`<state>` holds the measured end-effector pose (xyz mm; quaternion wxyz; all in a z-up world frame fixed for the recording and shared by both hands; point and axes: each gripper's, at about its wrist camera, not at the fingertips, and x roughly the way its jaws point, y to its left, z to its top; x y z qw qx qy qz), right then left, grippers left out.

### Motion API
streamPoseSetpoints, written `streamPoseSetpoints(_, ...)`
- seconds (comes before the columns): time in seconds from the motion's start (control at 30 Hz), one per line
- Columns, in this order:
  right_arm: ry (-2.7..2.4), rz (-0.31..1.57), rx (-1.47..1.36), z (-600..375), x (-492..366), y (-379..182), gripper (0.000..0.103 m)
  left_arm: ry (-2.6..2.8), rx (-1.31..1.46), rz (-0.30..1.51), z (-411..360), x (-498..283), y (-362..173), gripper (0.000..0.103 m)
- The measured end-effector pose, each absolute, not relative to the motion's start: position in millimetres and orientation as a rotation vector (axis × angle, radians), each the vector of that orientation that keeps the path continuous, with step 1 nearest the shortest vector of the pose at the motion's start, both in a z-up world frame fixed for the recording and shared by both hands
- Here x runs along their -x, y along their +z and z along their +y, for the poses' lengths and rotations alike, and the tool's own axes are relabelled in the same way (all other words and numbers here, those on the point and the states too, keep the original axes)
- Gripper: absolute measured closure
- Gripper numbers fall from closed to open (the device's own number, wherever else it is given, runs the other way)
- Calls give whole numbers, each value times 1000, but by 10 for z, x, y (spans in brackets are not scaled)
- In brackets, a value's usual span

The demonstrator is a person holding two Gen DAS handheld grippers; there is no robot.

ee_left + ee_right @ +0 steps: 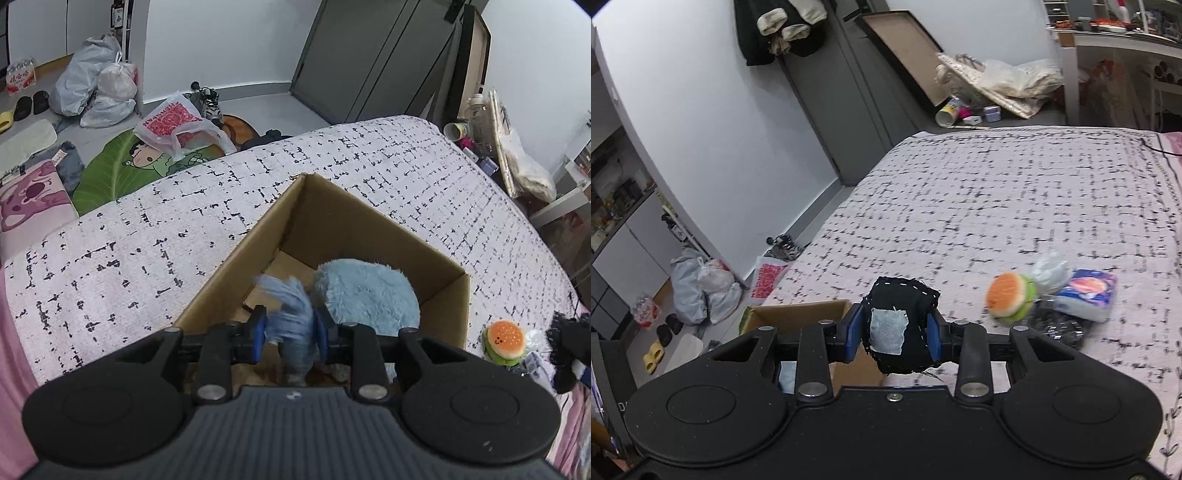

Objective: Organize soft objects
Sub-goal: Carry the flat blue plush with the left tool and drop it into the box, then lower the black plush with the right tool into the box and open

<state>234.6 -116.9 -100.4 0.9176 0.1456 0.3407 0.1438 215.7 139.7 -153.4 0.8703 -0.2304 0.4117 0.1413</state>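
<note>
An open cardboard box (258, 236) stands on the bed; a light blue plush toy (365, 291) lies inside it. My left gripper (290, 330) hangs over the box's near edge, shut on a blurred blue fuzzy piece (291, 314) that may belong to the plush. My right gripper (895, 328) is shut on a black fabric bundle (897, 325) with a grey patch, held above the bed beside the box's corner (801, 310). A burger plush (1010, 295) lies on the bed to the right; it also shows in the left wrist view (504, 341).
A tissue pack (1087, 293), a crumpled clear wrapper (1051, 273) and a dark item (1060, 330) lie beside the burger. The bed cover (997, 192) is white with black dashes. Plastic bags (96, 85), shoes and a leaf mat (107, 173) lie on the floor beyond.
</note>
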Motion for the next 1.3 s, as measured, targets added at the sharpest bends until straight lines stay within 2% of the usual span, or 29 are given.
streamPoseSetpoints(0.13,336,710,-302,-1002,-2330,-971,68,278,516,825,1451,-2102,-1453,56)
streamPoseSetpoints(0.5,419,764,-294,-658,-2218,-987,68,262,584,819,1637,-2042,-1266,51)
streamPoseSetpoints(0.67,421,779,-283,-590,-2175,-1001,67,244,584,828,1668,-1973,-1214,42)
streamPoseSetpoints(0.73,428,789,-286,-570,-2159,-1012,67,248,577,824,1672,-1944,-1176,35)
streamPoseSetpoints(0.87,443,814,-273,-512,-2112,-1010,57,262,553,815,1674,-1905,-1101,28)
streamPoseSetpoints(0.97,443,812,-276,-529,-2076,-975,57,267,544,820,1672,-1877,-1052,26)
streamPoseSetpoints(1.03,435,813,-290,-575,-2073,-935,55,271,534,826,1668,-1858,-1017,19)
streamPoseSetpoints(1.17,406,798,-305,-718,-2050,-848,44,274,509,832,1613,-1809,-931,15)
streamPoseSetpoints(1.3,387,794,-308,-857,-2025,-775,40,271,486,831,1539,-1768,-832,9)
